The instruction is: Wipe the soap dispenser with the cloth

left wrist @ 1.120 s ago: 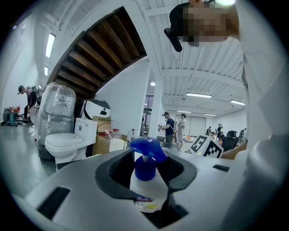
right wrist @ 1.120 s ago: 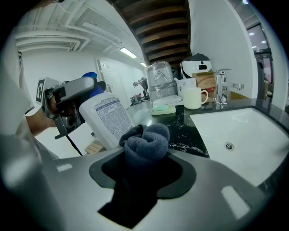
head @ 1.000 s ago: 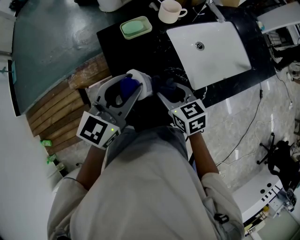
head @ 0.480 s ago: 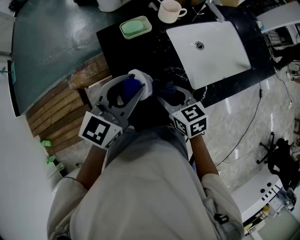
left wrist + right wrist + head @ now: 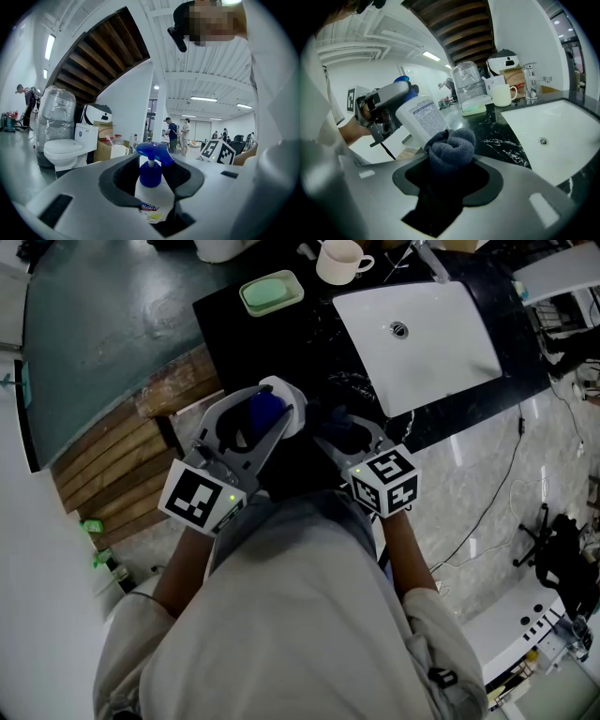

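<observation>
Between the jaws of the left tool (image 5: 152,180) stands the white plastic soap dispenser with the blue pump head (image 5: 151,199). The black pads press on its body from both sides, so this tool is clamped on it. The pump head rises above the jaws with its spout turned toward the right jaw. In the head view the left tool (image 5: 270,411) holds the dispenser (image 5: 284,397) off the bench, over the near edge of the black marbled bench (image 5: 239,334).

In the right tool (image 5: 447,171) sits a bunched dark grey-blue cloth (image 5: 451,145). The jaws are closed on it and a rolled wad pokes out past their tips. Just ahead of that wad, and to its left, the dispenser (image 5: 423,116) tilts with its printed label facing the tool. The cloth appears to touch the bottle's lower end. From above, the right tool (image 5: 345,432) and the cloth (image 5: 336,418) lie just beside the left tool.

Ahead and to the right of the right tool is a white rectangular sink basin (image 5: 548,124) set into the bench (image 5: 499,133). Farther ahead stand a pale green soap dish (image 5: 474,109), a white mug (image 5: 504,95) and a chrome faucet (image 5: 529,79).
</observation>
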{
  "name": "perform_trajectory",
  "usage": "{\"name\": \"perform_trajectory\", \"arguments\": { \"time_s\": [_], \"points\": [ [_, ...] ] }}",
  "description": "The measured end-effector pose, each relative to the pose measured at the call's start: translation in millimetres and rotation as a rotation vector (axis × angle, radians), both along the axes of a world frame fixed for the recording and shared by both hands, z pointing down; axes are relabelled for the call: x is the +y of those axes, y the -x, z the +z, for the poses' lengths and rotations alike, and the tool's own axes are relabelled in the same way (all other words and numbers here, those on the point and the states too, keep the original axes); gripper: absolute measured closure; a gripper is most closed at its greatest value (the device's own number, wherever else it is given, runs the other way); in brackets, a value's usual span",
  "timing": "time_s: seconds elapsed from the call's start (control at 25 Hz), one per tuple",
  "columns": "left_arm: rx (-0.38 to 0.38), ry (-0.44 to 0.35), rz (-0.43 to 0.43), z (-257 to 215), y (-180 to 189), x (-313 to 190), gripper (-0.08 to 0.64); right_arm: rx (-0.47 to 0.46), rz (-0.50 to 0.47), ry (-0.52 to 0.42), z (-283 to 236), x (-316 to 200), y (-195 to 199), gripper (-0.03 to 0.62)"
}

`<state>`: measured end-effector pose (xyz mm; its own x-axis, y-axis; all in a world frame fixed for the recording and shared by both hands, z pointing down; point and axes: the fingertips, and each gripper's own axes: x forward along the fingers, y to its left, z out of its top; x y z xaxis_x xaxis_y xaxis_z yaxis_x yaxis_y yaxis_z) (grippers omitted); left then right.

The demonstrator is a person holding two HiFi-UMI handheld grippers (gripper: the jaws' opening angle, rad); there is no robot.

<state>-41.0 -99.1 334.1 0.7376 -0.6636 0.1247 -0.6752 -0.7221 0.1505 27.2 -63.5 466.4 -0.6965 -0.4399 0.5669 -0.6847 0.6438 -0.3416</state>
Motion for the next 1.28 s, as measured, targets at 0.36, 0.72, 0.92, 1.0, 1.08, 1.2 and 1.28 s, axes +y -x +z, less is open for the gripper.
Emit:
{"name": "perform_trajectory", "arguments": {
  "time_s": [0.36,0.72,0.92,1.0,1.08,1.2,1.28],
  "points": [
    [0.001,0.001,0.004,1.0,-2.3,-0.4,0.417,-0.021,-0.034,0.005,-7.2,1.6,1.4,0.419],
    [0.0,0.001,0.002,-0.8,-2.3,0.6,0.417,-0.093,-0.06,0.031,-23.9,3.8,4.7,0.419],
    [0.006,0.0,0.006,-1.6,-4.4,-1.1,0.417,-0.112,-0.064,0.027,-32.7,3.2,5.4,0.419],
    [0.008,0.0,0.005,-1.9,-4.3,-1.7,0.417,-0.11,-0.068,0.023,-34.7,3.5,6.1,0.419],
    [0.01,0.001,0.005,-1.6,-4.4,-1.2,0.417,-0.12,-0.067,0.024,-37.5,4.6,6.3,0.419],
    [0.012,0.003,0.003,-1.6,-3.8,-1.1,0.417,-0.145,-0.066,0.025,-44.1,5.5,7.6,0.419],
    [0.013,0.002,0.004,-1.5,-3.9,-1.2,0.417,-0.155,-0.069,0.02,-49.0,5.7,8.6,0.419]
  ]
}}
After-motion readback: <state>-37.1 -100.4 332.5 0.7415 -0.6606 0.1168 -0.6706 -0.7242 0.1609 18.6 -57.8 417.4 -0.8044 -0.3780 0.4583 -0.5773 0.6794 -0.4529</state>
